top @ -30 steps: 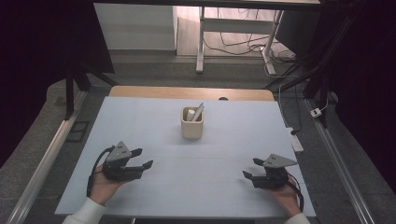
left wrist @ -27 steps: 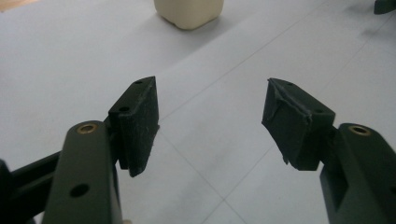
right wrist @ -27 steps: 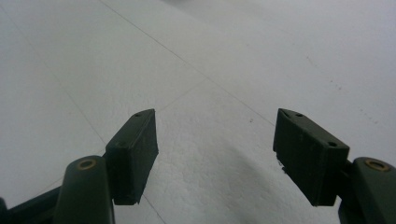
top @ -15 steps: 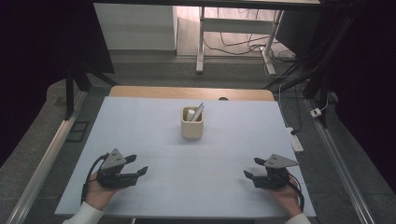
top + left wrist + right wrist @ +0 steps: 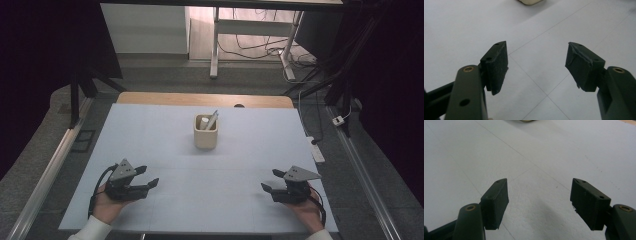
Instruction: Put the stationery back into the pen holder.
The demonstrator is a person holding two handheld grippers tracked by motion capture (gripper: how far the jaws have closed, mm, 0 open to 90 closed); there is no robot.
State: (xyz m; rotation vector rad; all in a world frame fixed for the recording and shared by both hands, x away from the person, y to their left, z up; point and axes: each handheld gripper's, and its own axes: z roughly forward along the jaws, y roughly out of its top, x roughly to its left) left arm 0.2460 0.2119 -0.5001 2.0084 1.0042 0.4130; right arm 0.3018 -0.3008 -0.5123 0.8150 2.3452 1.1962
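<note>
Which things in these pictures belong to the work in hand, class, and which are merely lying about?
Part of the work:
- beige cup at mid-table
- pen leaning in it
- left gripper, open, holding nothing
- right gripper, open, holding nothing

Lying about:
- white power strip off the table's right edge
- white plug on the floor
- cables on the floor beyond the table

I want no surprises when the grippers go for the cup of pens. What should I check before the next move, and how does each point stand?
1. Left gripper jaws open, nothing between them: ok.
2. Right gripper jaws open, nothing between them: ok.
3. Cup upright on the table: ok.
4. Pens stand inside the cup: ok.
5. Bare path from either gripper to the cup: ok.
6. How many pens are in the cup: cannot tell.
</note>
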